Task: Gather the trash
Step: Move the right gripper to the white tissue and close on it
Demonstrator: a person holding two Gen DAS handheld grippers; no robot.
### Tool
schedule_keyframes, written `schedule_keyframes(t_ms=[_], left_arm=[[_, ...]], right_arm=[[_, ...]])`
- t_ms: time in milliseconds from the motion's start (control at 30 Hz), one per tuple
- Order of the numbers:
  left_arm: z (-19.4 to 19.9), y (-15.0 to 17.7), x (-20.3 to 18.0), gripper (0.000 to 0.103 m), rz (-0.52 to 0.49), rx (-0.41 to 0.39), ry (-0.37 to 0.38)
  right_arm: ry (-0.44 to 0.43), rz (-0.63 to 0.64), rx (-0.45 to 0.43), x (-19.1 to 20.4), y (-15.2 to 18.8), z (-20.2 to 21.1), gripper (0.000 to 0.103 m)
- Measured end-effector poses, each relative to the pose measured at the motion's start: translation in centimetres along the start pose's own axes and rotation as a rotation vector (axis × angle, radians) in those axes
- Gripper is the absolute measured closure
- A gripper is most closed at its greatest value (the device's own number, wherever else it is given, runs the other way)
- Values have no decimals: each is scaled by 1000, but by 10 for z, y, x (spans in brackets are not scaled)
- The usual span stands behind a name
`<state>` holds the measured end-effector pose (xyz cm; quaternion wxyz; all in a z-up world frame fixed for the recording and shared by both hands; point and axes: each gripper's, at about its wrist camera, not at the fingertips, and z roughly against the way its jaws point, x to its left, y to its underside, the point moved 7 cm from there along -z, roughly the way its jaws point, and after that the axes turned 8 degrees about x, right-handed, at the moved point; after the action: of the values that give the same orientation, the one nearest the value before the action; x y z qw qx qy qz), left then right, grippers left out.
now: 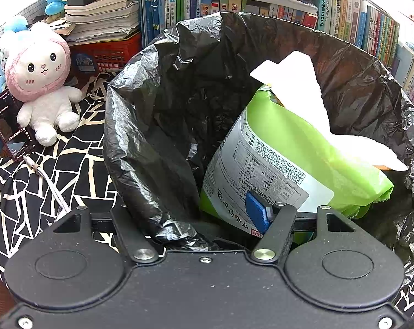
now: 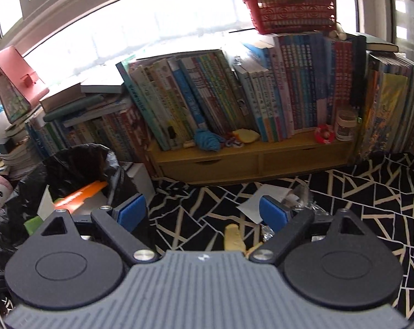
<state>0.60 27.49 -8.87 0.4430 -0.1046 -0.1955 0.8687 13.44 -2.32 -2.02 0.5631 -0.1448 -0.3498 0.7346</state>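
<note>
Holding the near rim of the black bin bag (image 1: 163, 126), the left gripper (image 1: 207, 227) appeared to pinch the crumpled plastic at its left finger, probably to keep the mouth wide for dropping trash in; only its right blue pad (image 1: 257, 212) showed, so I could not tell how far the fingers had closed. Inside the bag, to the right, a green packet (image 1: 289, 148) leaned against the wall with white paper (image 1: 294, 82) behind it, already collected. The right gripper (image 2: 204, 211) hung over the patterned cloth (image 2: 371, 205) with fingers spread and nothing between them, likely readied for the next piece. Just beyond it lay a yellowish scrap (image 2: 234, 240), then a white paper scrap (image 2: 256, 205) and a clear wrapper (image 2: 303, 194), still uncollected. Farthest stood the bookshelf (image 2: 234, 161).
</note>
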Motion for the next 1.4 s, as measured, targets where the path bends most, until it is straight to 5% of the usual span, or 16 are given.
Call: schedule_keyframes(t_ms=[600,900,1100,1200,1333,1400], left_arm=[[0,-1,0,38,12,2,-12],[0,-3,-3,38,8,2,-30],[0,-5,-5,38,2,-1,-47],[0,-6,-6,38,6,-1,-50],[0,-7,-7,38,3,-6,-54],[0,-7,-7,38,3,-8,-54]], right_arm=[[175,-128,86,-102,58,-44,14],[196,-180,222,-132,110,-80,21],[186,-222,238,-140,118,-96,27],[173,-210,253,-139,117,-103,42],[179,-203,268,-136,117,-105,78],[176,-208,255,-134,115,-100,83]])
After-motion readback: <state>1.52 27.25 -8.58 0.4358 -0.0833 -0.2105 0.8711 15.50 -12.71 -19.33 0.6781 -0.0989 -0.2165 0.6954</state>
